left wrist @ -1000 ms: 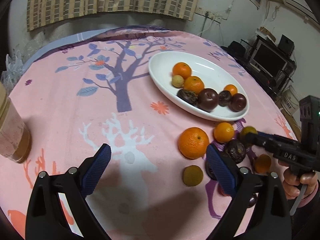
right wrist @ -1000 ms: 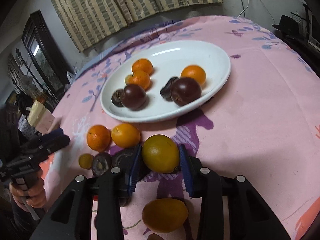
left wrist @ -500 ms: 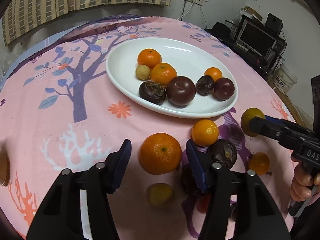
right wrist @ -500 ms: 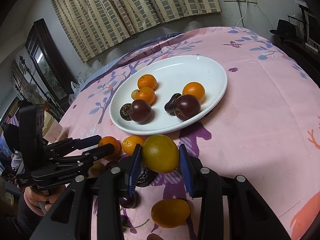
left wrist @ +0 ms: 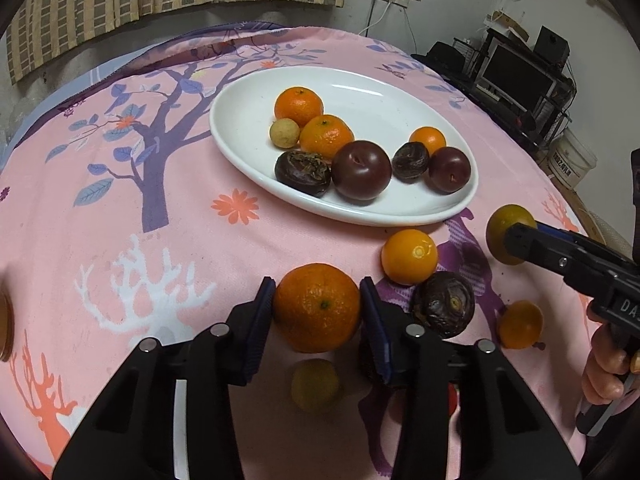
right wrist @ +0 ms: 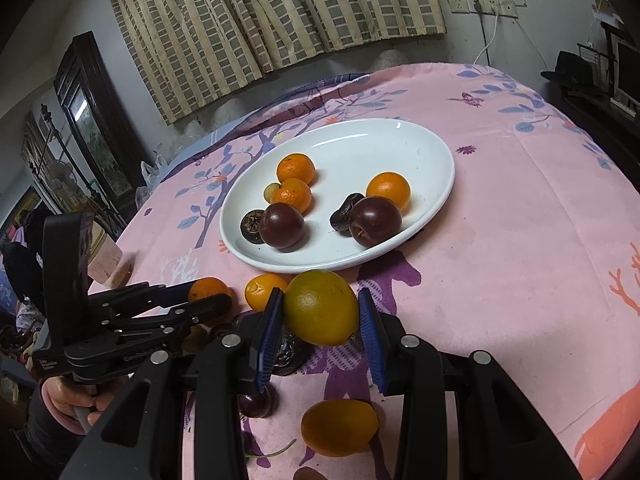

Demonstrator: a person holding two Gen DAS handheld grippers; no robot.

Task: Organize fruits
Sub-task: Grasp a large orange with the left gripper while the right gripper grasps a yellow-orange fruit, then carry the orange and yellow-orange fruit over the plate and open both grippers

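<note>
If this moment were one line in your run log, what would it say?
left gripper: jaws just closed around large orange | right gripper: shut on yellow-green citrus | white plate: eight fruits

left gripper [left wrist: 317, 307]: comes forward, its jaws closing onto the large round orange mandarin [left wrist: 317, 307]
mandarin: now clamped between both blue pads [left wrist: 256, 320]

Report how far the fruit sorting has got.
Done: seven fruits lie in the oval white plate: three oranges, two plums, two wrinkled dark fruits, plus a small tan one.

In hand: the left gripper, jaws just closing, clamps a large orange mandarin; the right gripper holds a yellow-green citrus.

Left: several loose fruits on the pink cloth, including a small orange and a wrinkled purple fruit.
</note>
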